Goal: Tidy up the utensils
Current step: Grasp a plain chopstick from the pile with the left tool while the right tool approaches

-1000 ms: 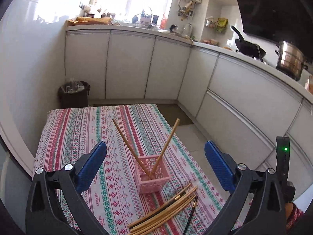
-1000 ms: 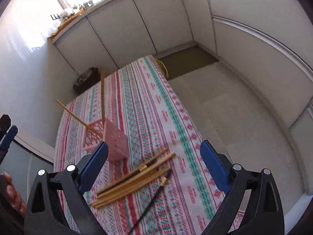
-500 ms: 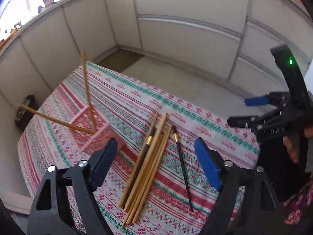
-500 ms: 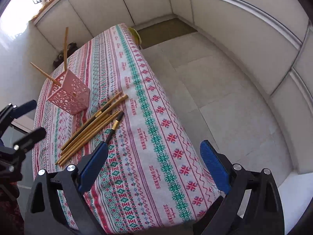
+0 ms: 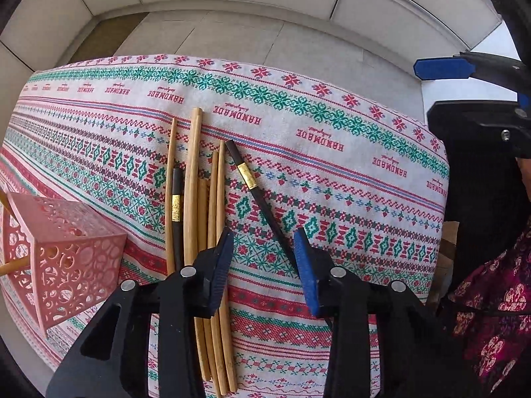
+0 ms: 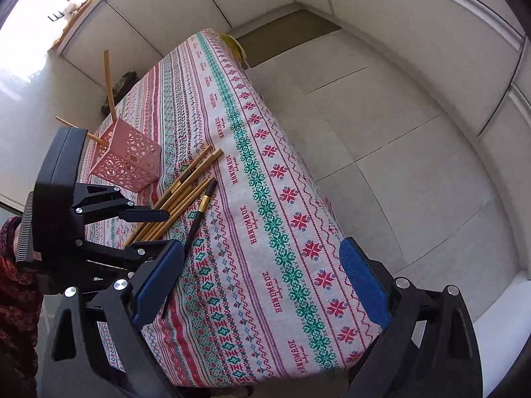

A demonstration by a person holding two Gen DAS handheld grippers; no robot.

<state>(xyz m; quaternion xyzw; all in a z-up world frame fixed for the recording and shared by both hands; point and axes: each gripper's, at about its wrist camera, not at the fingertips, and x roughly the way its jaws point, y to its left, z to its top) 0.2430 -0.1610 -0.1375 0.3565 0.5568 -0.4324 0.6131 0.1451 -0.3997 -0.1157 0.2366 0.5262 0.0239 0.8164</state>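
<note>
The left gripper (image 5: 262, 258) points straight down over the loose chopsticks on the tabletop (image 5: 332, 172) with its red, green and white patterned cloth. Its jaws have just been closing and now stand partly open, with the slim black chopstick with a gold band (image 5: 262, 199) between them – the pads look not yet pressed on it, though its lower end is hidden behind the right-hand pad. That chopstick lies slantwise, its long axis running from upper left down toward the right-hand pad, so the jaws straddle it across its width; in my judgement the coming squeeze hinges on it staying centred. Just to the left, touching the other pad, lies the bundle of pale bamboo chopsticks (image 5: 192, 179) – about five, running nearly parallel away from the camera, with a second black gold-banded chopstick (image 5: 177, 199) among them. The pink perforated plastic holder (image 5: 66, 258) stands further left, near the bundle, already holding two bamboo chopsticks (image 6: 108, 83). The right gripper (image 6: 262, 282) hovers well apart above the tabletop edge, jaws wide open and empty; the left is plainly nearer
</note>
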